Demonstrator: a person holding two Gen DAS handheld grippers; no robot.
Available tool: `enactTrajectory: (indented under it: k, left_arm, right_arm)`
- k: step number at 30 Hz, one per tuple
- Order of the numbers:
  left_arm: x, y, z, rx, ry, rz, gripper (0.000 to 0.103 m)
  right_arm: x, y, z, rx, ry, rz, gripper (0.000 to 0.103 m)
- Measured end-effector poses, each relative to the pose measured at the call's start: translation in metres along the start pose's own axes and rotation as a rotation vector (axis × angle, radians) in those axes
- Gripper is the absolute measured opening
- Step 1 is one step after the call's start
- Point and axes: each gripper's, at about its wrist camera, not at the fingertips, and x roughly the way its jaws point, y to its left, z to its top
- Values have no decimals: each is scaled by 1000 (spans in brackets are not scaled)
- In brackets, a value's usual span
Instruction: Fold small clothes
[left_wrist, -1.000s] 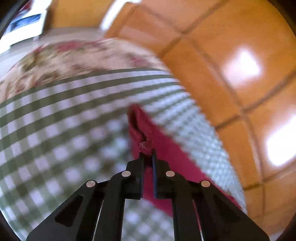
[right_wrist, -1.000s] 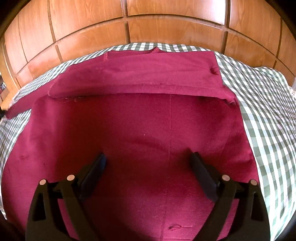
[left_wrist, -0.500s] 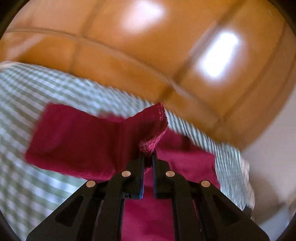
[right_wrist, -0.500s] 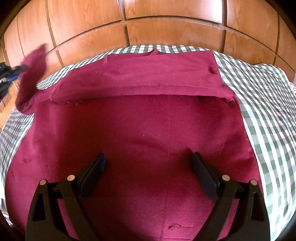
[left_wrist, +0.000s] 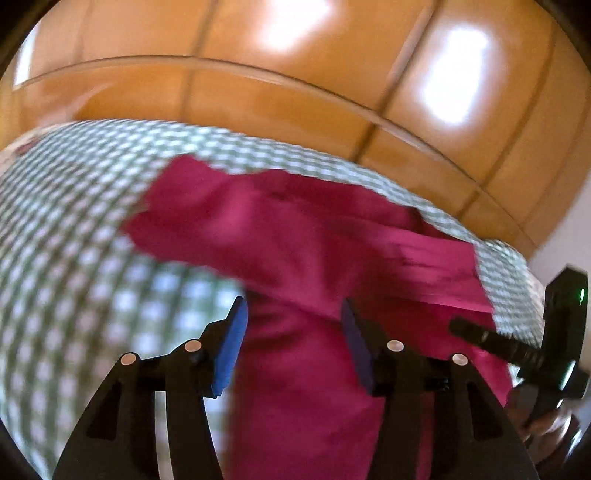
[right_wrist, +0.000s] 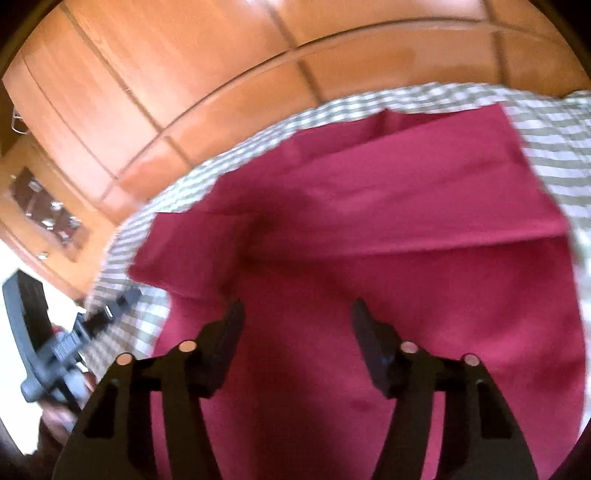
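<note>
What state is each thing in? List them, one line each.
Maroon garment: spread on the bed, top part and one sleeve folded over.
Checked bedcover: spread flat under the garment.
Left gripper: jaws just opened, nothing held.
Right gripper: jaws just narrowed, open, nothing held.

Bright daylight, both my views motion-blurred. White glare patches on wood panelling (left_wrist: 454, 96). Checked cloth (left_wrist: 74, 229) smeared worst. Fisheye bends edges, corners black.
</note>
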Motion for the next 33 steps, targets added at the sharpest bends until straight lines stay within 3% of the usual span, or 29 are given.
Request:
enactTrajectory:
  k: [4, 6, 7, 9, 13, 18, 20, 24, 26, 28, 30, 33]
  left_arm:
    - [-8, 29, -5, -56, 4, 79, 59]
    - [-7, 37, -10, -79, 19, 98, 59]
    - [-6, 40, -12, -85, 21, 118, 61]
    - [-3, 44, -14, -106, 22, 154, 69]
    - [7, 41, -11, -148, 30, 170, 73]
    - [27, 22, 7, -164, 21, 194, 74]
    - [37, 16, 16, -160, 24, 204, 74]
    - [64, 11, 30, -126, 51, 304, 74]
    - [73, 18, 30, -141, 74, 351, 74]
    - [76, 26, 25, -178, 90, 320, 74]
    - [76, 20, 19, -134, 86, 335, 74]
    - [74, 11, 12, -85, 89, 344, 69]
  right_arm:
    - [59, 27, 16, 22, 103, 41, 54]
    - [83, 47, 20, -43, 130, -36, 30]
    - [87, 53, 22, -75, 127, -65, 5]
    - [74, 71, 30, -136, 82, -83, 5]
    - [8, 98, 54, -249, -111, -68, 4]
    - [-66, 97, 79, -284, -282, -54, 4]
    - [-92, 87, 82, -285, -337, -64, 4]
    - [-117, 35, 80, -229, -374, -159, 4]
    - [-114, -8, 75, -154, -356, -240, 4]
    - [-101, -52, 66, -58, -303, -316, 4]
    - [-74, -97, 54, 45, -217, -374, 4]
    - [-46, -125, 39, 94, -157, -412, 4]
